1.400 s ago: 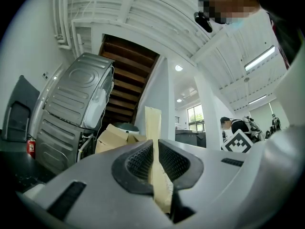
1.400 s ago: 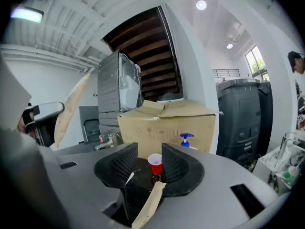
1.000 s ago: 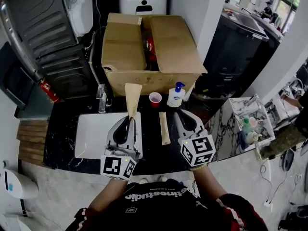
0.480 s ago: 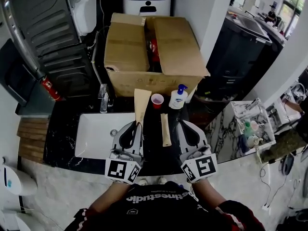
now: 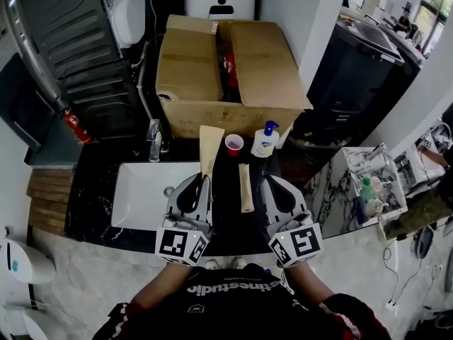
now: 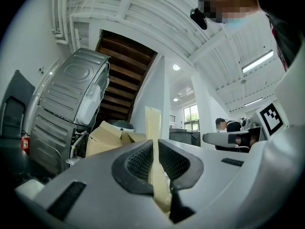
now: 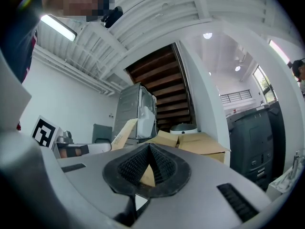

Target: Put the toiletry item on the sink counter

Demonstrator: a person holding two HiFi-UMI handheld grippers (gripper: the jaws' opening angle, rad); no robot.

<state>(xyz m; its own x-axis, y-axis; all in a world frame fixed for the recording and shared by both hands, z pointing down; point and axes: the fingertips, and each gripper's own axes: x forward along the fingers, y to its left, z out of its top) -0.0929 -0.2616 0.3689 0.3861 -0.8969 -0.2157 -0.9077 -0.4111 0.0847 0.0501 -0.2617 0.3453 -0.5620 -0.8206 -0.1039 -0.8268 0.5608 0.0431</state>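
**Fig.** The left hand-held gripper (image 5: 201, 184) pinched a tan packet (image 5: 210, 142), probably the toiletry item, above the bench (image 5: 95, 190) by the basin's (image 5: 141, 193) right edge. The right hand-held gripper (image 5: 273, 184) was closed on nothing. With so narrow a pinch, the packet might swivel on release and slide into the basin.

Black marble counter (image 5: 92, 197) with white sink basin (image 5: 138, 197) let in, faucet (image 5: 154, 139) behind. Pale stone floor (image 5: 85, 282) below. At left, tall grey machine (image 5: 71, 41) (a washer or dryer, hard to tell). Big cardboard box (image 5: 265, 69) against white wall (image 5: 283, 6) at the back. Beyond, brown wooden staircase (image 6: 125, 70) under white ribbed ceiling (image 6: 157, 13); strip lights (image 6: 257, 62) lit, daylight from window (image 6: 190, 118).
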